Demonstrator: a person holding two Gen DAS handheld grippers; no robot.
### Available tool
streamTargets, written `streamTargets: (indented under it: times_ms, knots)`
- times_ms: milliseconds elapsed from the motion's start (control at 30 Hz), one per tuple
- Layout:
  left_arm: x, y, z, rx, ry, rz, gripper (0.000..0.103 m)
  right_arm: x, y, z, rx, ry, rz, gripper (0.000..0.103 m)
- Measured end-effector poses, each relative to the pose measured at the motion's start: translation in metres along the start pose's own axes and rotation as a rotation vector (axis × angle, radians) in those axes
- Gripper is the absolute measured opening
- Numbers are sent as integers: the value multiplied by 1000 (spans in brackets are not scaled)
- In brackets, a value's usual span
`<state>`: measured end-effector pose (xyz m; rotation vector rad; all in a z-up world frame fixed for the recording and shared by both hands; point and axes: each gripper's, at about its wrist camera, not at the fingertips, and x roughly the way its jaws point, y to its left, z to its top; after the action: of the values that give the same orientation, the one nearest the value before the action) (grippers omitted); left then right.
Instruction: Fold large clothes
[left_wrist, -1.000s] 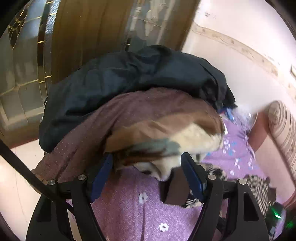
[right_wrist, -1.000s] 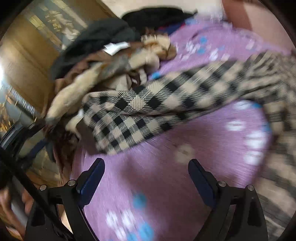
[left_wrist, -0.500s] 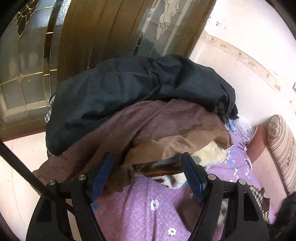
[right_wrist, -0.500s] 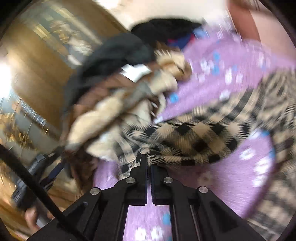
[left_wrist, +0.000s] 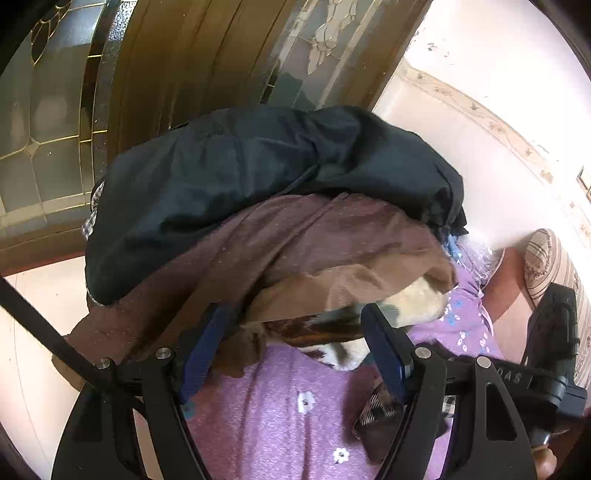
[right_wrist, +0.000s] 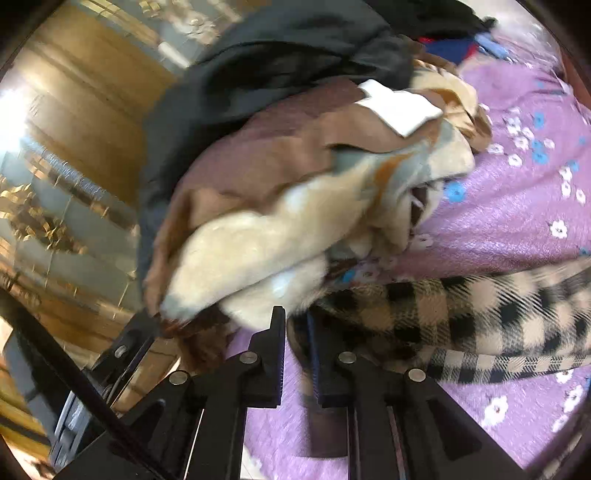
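Note:
A black-and-cream checked garment (right_wrist: 461, 325) lies across the purple flowered bed cover (right_wrist: 517, 214). My right gripper (right_wrist: 296, 321) is shut on its near edge, right beside the clothes pile. My left gripper (left_wrist: 295, 332) is open and empty, its fingers framing the foot of the pile. A corner of the checked garment (left_wrist: 380, 406) shows under its right finger. The pile holds a dark navy jacket (left_wrist: 258, 177), a mauve dotted cloth (left_wrist: 277, 251) and a cream and brown blanket (right_wrist: 295, 221). The right gripper's body (left_wrist: 554, 350) shows at the right in the left wrist view.
A wooden door with patterned glass (left_wrist: 166, 74) stands behind the pile. A pale wall (left_wrist: 480, 129) and a striped cushion (left_wrist: 550, 266) are at the right. The tiled floor (left_wrist: 29, 332) lies left of the bed edge. More dark clothes (right_wrist: 443, 40) lie at the far end.
My right gripper closed on the checked garment's edge and moved toward the pile. My left gripper moved closer to the pile and stayed open.

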<state>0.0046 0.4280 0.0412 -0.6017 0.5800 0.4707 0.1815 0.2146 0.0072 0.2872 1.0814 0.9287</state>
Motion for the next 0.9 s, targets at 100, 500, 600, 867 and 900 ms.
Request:
streamTargets:
  times_ms: [100, 500, 600, 867, 900]
  knots:
    - [5, -2, -3, 37, 28, -33, 75, -27, -13, -8, -1, -77, 8, 40]
    - [11, -59, -41, 304, 106, -273, 85, -67, -58, -81, -73, -86, -192, 47]
    - [3, -70, -49, 341, 63, -295, 93, -74, -64, -95, -85, -96, -222, 47]
    - [61, -103, -82, 555, 206, -5, 79, -89, -107, -106, -23, -116, -302, 47]
    - [72, -101, -83, 551, 249, 24, 47, -93, -110, -104, -26, -125, -321, 47]
